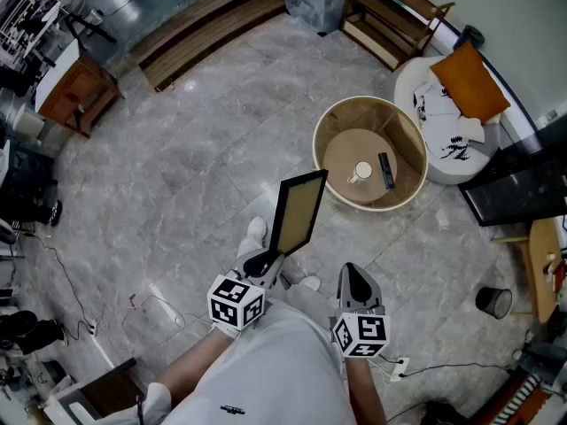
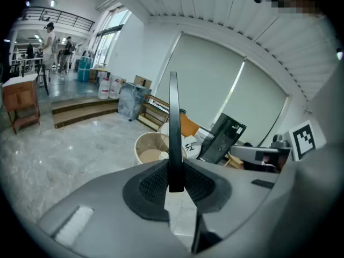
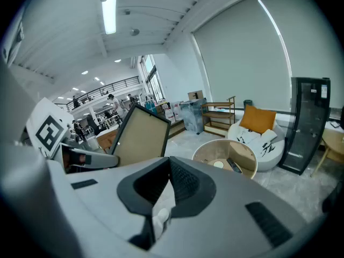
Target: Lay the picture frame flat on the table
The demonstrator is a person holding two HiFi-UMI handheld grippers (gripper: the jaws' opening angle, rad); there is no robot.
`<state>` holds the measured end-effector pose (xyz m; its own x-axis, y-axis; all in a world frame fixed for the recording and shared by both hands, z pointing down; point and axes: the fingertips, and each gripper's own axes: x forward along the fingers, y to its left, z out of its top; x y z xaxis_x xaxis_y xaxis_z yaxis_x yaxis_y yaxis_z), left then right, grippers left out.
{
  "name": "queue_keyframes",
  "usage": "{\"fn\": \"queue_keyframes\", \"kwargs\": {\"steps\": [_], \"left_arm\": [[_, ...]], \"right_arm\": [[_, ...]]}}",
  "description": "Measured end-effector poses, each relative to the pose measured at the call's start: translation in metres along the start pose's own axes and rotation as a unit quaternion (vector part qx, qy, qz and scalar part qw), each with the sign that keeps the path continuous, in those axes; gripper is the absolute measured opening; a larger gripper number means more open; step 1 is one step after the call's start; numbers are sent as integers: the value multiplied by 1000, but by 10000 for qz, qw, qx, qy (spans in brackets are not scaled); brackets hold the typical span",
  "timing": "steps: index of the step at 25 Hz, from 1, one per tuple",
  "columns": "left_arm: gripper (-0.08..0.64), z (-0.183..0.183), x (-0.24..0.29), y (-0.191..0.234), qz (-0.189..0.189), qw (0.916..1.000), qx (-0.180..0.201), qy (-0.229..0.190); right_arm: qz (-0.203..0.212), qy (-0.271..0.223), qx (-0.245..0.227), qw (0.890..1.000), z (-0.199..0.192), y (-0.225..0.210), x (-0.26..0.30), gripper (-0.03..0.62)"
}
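short of round table (image 1: 372, 207) rim, picture frame (image 1: 299, 212): upright, aloft
left gripper (image 1: 270, 258): clamped on its lower edge
right gripper (image 1: 354, 278): jaws together, empty

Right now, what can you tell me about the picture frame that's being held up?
The picture frame is a thin rectangle with a narrow black border around a plain tan panel, like cardboard backing; no picture shows. It is held up on end, slightly tilted, above the grey floor, short of the round table. Only the left gripper touches it, jaws closed on its lower edge. In that gripper's view it shows edge-on as a slim dark strip.
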<state>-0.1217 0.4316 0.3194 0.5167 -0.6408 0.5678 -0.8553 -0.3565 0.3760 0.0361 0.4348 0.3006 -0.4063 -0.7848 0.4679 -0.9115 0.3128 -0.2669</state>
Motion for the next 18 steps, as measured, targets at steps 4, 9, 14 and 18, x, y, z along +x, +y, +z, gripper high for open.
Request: {"fn": "queue_keyframes", "kwargs": {"steps": [4, 9, 14, 18], "left_arm": [[66, -21, -33, -18, 164, 9993, 330, -77], [66, -16, -66, -11, 92, 9975, 684, -164], [66, -9, -92, 15, -97, 9975, 613, -347], [66, -12, -109, 35, -294, 9967, 700, -282]], "right_arm": [[101, -123, -128, 9998, -3, 24, -26, 5], [-27, -263, -116, 9996, -2, 63, -39, 5], [-272, -606, -5, 9978, 2, 106, -46, 6], [-395, -755, 81, 9963, 0, 139, -51, 6]]}}
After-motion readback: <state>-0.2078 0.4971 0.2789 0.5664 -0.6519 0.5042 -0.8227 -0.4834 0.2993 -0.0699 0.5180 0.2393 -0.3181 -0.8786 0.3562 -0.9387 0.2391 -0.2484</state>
